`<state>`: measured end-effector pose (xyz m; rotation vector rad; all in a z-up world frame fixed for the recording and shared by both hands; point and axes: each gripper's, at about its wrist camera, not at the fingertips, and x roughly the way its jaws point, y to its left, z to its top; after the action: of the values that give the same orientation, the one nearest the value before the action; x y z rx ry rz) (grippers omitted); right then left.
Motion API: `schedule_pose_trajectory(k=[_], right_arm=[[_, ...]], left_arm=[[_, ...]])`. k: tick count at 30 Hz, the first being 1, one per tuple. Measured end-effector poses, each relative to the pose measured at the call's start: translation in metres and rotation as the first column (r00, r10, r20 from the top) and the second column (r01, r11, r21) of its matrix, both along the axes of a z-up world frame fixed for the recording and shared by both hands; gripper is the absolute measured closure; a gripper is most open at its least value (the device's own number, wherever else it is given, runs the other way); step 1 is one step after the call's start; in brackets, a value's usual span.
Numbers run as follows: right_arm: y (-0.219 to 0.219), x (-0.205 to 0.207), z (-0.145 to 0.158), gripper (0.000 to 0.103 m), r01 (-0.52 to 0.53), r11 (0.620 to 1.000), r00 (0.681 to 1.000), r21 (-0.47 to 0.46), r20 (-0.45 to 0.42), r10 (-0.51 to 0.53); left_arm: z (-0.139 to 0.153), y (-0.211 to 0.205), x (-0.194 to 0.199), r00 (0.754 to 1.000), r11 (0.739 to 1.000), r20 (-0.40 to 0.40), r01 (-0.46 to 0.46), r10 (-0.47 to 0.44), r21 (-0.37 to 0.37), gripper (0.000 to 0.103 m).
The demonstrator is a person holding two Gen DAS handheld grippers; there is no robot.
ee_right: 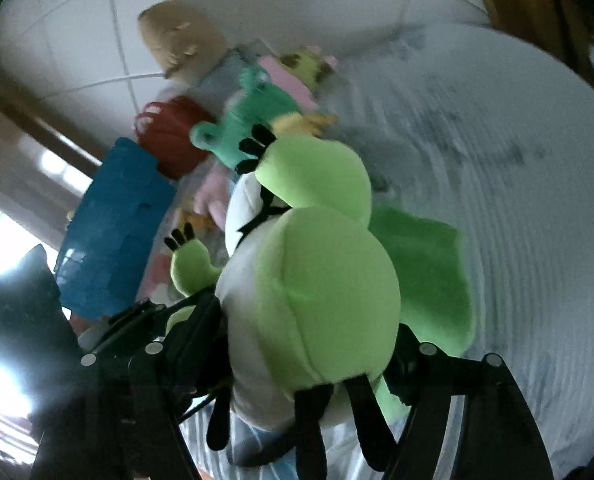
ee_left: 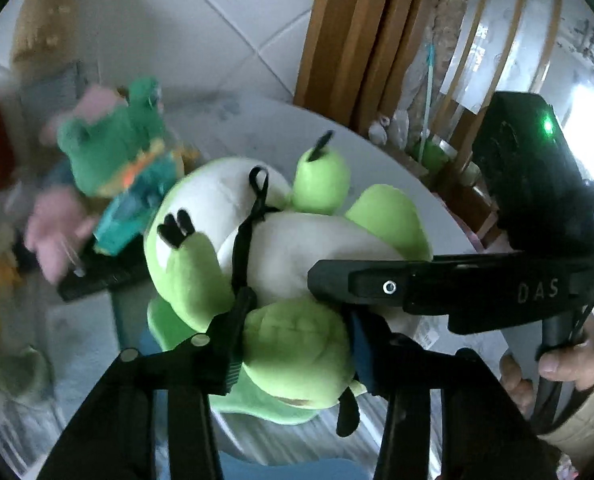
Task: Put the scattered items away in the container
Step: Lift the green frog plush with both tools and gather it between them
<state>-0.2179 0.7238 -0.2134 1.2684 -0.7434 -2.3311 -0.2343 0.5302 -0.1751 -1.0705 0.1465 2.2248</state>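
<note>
Gripping the green plush frog [ee_left: 281, 264], both grippers seemingly overhang the table [ee_right: 517, 200] edge.

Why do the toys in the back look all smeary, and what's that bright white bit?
Left wrist view: the green frog plush is sharp, the pile of toys behind is motion-blurred. Right wrist view: the table is streaked with blur, and window glare washes out the lower left.
</note>
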Motion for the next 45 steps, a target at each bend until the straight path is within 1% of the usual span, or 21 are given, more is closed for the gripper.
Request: schedule_pose_trajectory(k=[2, 4, 7, 10, 13, 14, 15, 16, 18, 21, 24, 25, 26, 27, 28, 30, 32, 35, 36, 40, 45], right_arm=[[-0.004, -0.003, 0.002, 0.031, -0.007, 1.0, 1.0, -0.006, 0.013, 0.007], [-0.009, -0.006, -0.009, 0.031, -0.014, 1.0, 0.999, 0.026, 0.047, 0.012], [-0.011, -0.004, -0.037, 0.034, -0.015, 0.999, 0.993, 0.049, 0.117, 0.009], [-0.005, 0.004, -0.061, 0.034, -0.012, 1.0, 0.986, 0.013, 0.169, 0.01], [-0.002, 0.007, -0.067, 0.034, -0.006, 1.0, 0.985, 0.014, 0.175, 0.003], [-0.001, 0.007, -0.066, 0.03, 0.0, 1.0, 0.985, 0.022, 0.17, -0.003], [0.0, 0.007, -0.066, 0.02, 0.006, 1.0, 0.986, 0.029, 0.165, -0.01], [0.002, 0.006, -0.066, 0.017, 0.015, 0.999, 0.986, 0.045, 0.166, -0.022], [0.005, 0.005, -0.067, 0.009, 0.029, 0.998, 0.985, 0.062, 0.17, -0.039], [0.007, 0.0, -0.077, 0.006, 0.037, 0.999, 0.981, 0.032, 0.189, -0.043], [0.002, -0.004, -0.086, 0.007, 0.016, 0.999, 0.979, -0.029, 0.202, -0.01], [0.001, -0.004, -0.087, 0.007, 0.011, 0.999, 0.98, -0.046, 0.2, -0.002], [0.001, -0.004, -0.087, 0.007, 0.006, 0.999, 0.981, -0.054, 0.196, 0.005], [0.002, -0.004, -0.085, 0.007, 0.006, 0.999, 0.982, -0.047, 0.189, 0.002], [0.005, -0.005, -0.084, 0.007, 0.009, 0.999, 0.983, -0.04, 0.186, -0.001], [0.015, -0.005, -0.08, 0.007, 0.02, 1.0, 0.983, -0.013, 0.181, -0.017], [0.027, -0.005, -0.076, 0.007, 0.039, 0.999, 0.984, 0.026, 0.175, -0.043], [0.045, -0.007, -0.066, 0.007, 0.083, 0.992, 0.982, 0.097, 0.16, -0.097], [0.048, -0.005, -0.061, 0.007, 0.093, 0.99, 0.982, 0.103, 0.152, -0.108], [0.053, 0.005, -0.054, 0.007, 0.117, 0.989, 0.982, 0.087, 0.139, -0.129], [0.044, 0.025, -0.057, 0.007, 0.148, 0.987, 0.977, 0.057, 0.146, -0.155]], left_arm=[[-0.003, -0.002, -0.001, 1.0, 1.0, 0.022, -0.009, 0.009, -0.019, 0.06], [-0.007, -0.002, -0.002, 0.999, 0.999, 0.047, -0.017, 0.019, -0.04, 0.06], [-0.034, -0.013, -0.005, 0.992, 0.996, 0.113, -0.044, 0.053, -0.079, 0.06], [-0.055, -0.024, -0.007, 0.981, 0.997, 0.181, -0.066, 0.074, -0.049, 0.06], [-0.063, -0.022, -0.01, 0.979, 0.997, 0.192, -0.056, 0.064, -0.047, 0.058], [-0.064, -0.02, -0.01, 0.98, 0.998, 0.193, -0.047, 0.055, -0.046, 0.058], [-0.065, -0.017, -0.011, 0.98, 0.998, 0.195, -0.036, 0.044, -0.044, 0.057], [-0.067, -0.016, -0.011, 0.981, 0.998, 0.192, -0.03, 0.039, -0.049, 0.054], [-0.07, -0.013, -0.012, 0.982, 0.998, 0.188, -0.021, 0.032, -0.058, 0.051], [-0.074, -0.011, -0.012, 0.978, 0.998, 0.204, -0.028, 0.038, -0.052, 0.047], [-0.07, -0.027, -0.014, 0.974, 0.998, 0.222, -0.046, 0.053, -0.037, 0.046], [-0.069, -0.033, -0.015, 0.972, 0.998, 0.228, -0.052, 0.058, -0.032, 0.042], [-0.065, -0.04, -0.015, 0.974, 0.996, 0.21, -0.075, 0.083, -0.042, 0.04], [-0.06, -0.047, -0.015, 0.976, 0.993, 0.185, -0.104, 0.112, -0.056, 0.032], [-0.057, -0.055, -0.019, 0.975, 0.99, 0.176, -0.127, 0.135, -0.057, 0.029], [-0.053, -0.07, -0.027, 0.97, 0.984, 0.167, -0.171, 0.177, -0.052, 0.029], [-0.053, -0.073, -0.036, 0.966, 0.98, 0.163, -0.193, 0.199, -0.052, 0.029], [-0.054, -0.066, -0.047, 0.966, 0.979, 0.161, -0.196, 0.201, -0.049, 0.029], [-0.055, -0.063, -0.051, 0.966, 0.979, 0.161, -0.197, 0.202, -0.048, 0.029], [-0.063, -0.053, -0.058, 0.966, 0.983, 0.182, -0.173, 0.182, -0.062, 0.029], [-0.082, -0.036, -0.049, 0.97, 0.988, 0.206, -0.105, 0.128, -0.116, 0.029]])
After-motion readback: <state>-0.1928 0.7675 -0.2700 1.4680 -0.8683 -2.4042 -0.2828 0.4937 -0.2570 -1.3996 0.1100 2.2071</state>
